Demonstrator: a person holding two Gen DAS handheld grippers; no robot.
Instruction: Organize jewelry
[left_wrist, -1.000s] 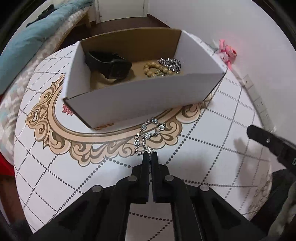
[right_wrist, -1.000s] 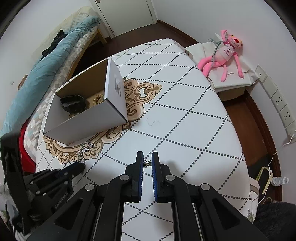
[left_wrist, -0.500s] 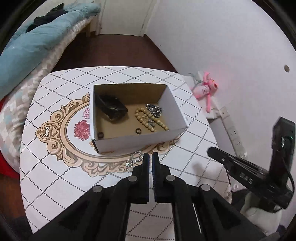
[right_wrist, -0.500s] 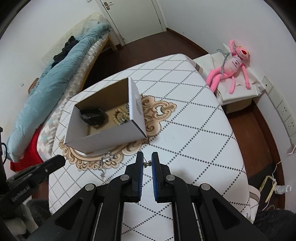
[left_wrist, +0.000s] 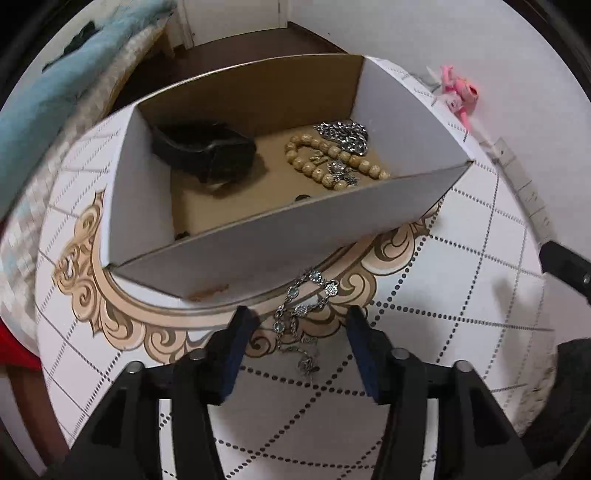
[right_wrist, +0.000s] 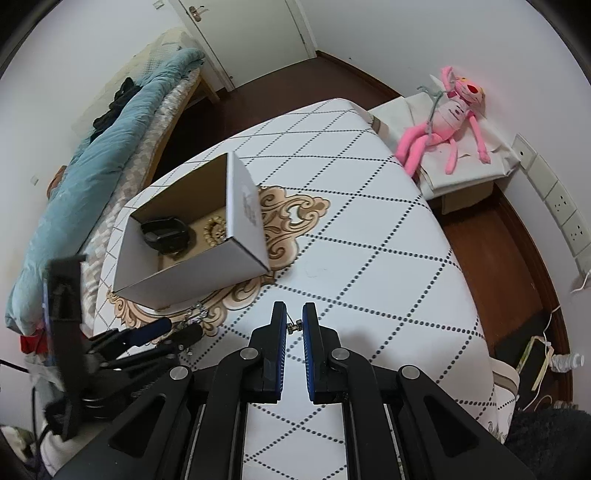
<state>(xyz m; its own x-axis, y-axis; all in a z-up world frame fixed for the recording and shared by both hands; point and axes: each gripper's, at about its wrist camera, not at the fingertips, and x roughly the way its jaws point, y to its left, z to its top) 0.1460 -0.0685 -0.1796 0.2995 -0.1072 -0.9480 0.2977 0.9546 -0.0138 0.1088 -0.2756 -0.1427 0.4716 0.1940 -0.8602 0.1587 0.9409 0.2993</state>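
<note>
A silver chain bracelet with pale stones (left_wrist: 306, 295) lies on the table in front of the white cardboard box (left_wrist: 295, 236). My left gripper (left_wrist: 301, 315) straddles it with jaws opening and the pads clear of the chain. Inside the box lie a black watch (left_wrist: 207, 151), a wooden bead bracelet (left_wrist: 332, 162), a silver chain (left_wrist: 343, 133) and a small dark ring (left_wrist: 302, 198). My right gripper (right_wrist: 294, 326) hovers over the table, shut on a tiny metal jewelry piece (right_wrist: 293, 327). The right wrist view also shows the box (right_wrist: 199, 269), the bracelet (right_wrist: 199, 314) and the left gripper (right_wrist: 177, 330).
The white table with dotted diamond lines (right_wrist: 369, 240) ends close on the right. A pink plush toy (right_wrist: 450, 118) lies on a low stand beyond it. A bed with a blue blanket (right_wrist: 92, 177) runs along the left. Wall sockets (right_wrist: 561, 206) sit at the far right.
The left gripper lifted back from the table, then came down close in front of the box again and opened over the silver bracelet. The right gripper stays shut on its small piece.
</note>
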